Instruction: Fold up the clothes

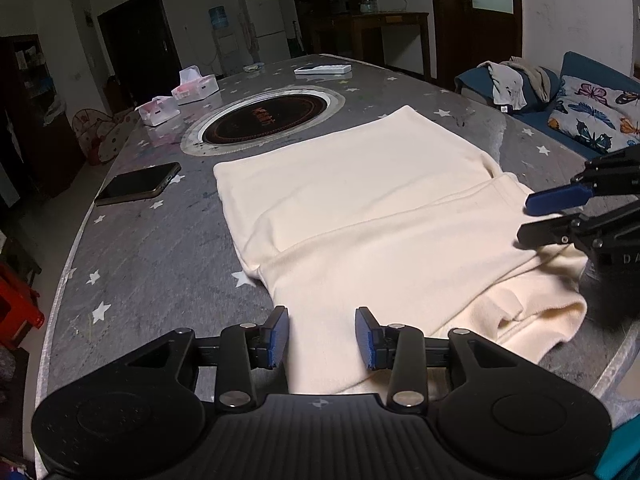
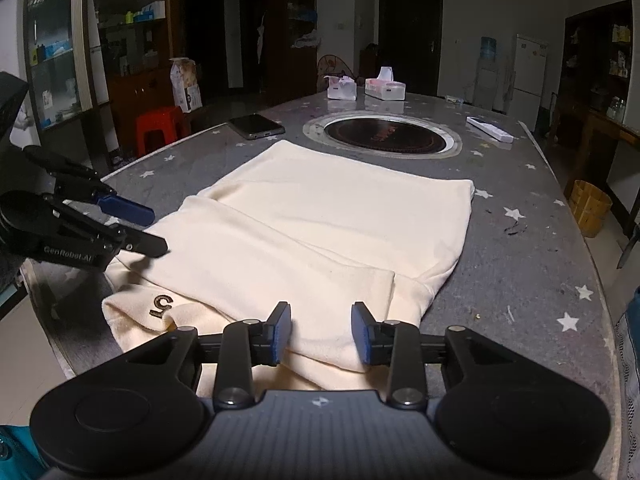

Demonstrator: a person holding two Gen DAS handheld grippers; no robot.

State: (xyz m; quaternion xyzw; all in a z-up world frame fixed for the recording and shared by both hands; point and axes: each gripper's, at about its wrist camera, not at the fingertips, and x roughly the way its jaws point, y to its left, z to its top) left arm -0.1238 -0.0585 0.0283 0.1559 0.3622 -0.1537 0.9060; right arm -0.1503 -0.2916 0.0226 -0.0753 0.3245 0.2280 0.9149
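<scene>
A cream garment (image 1: 360,208) (image 2: 320,220) lies folded on the grey star-patterned table (image 1: 160,248) (image 2: 520,260), with one layer turned over its near part. A small dark embroidered logo (image 2: 162,304) shows near its near-left corner. My left gripper (image 1: 322,336) stands open over the garment's near edge; cloth lies flat below the gap and the pads do not press it. My right gripper (image 2: 322,332) is open in the same way over the near edge on its side. Each gripper shows in the other's view, the right gripper (image 1: 540,218) and the left gripper (image 2: 148,232), both open just above the cloth.
A round inset cooktop (image 1: 264,120) (image 2: 384,136) sits beyond the garment. A dark phone (image 1: 138,184) (image 2: 256,125), tissue boxes (image 1: 196,88) and a white remote (image 1: 322,69) lie further out. A sofa with clothes (image 1: 512,80), a red stool (image 2: 158,124) and a wooden bucket (image 2: 590,208) stand around the table.
</scene>
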